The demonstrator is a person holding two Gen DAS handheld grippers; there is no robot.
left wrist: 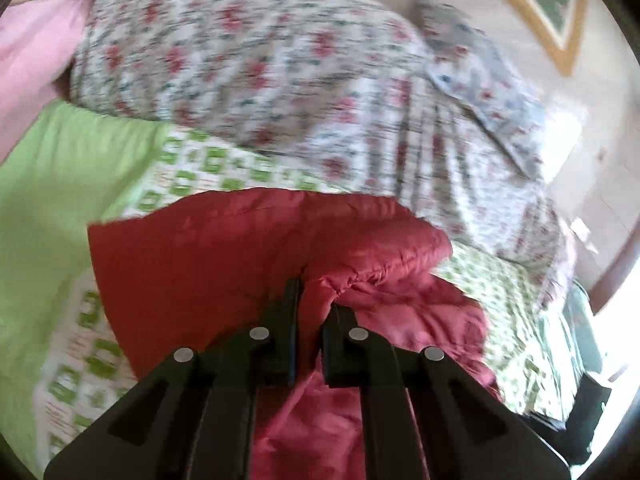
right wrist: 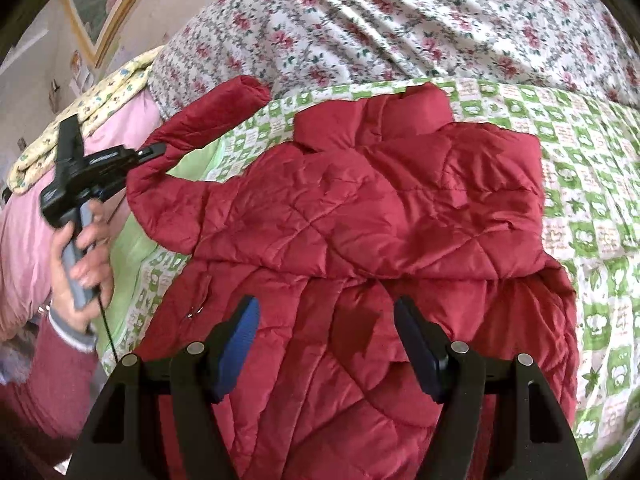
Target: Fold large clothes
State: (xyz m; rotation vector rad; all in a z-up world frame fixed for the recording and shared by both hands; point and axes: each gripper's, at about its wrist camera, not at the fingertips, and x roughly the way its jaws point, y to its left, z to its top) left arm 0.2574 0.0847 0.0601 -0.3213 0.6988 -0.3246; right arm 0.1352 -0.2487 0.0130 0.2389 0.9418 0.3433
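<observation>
A red quilted jacket (right wrist: pixel 360 216) is spread on the bed (right wrist: pixel 592 184), over a green checked cover. Its sleeve (right wrist: pixel 192 136) is pinched in the fully closed jaws of the left gripper (left wrist: pixel 316 304) and lifted. The right gripper (right wrist: pixel 324 344) hovers above the lower jacket, jaws wide, holding nothing. The sleeve should probably be laid flat across the chest, kept taut, wrinkles avoided.

The left gripper (left wrist: pixel 316 296) is clamped on red fabric, held out to the side by the left hand (right wrist: pixel 82 256) wrapped around its grey handle. The right gripper (right wrist: pixel 326 320) points downward, jaws spread wide, holding nothing.
</observation>
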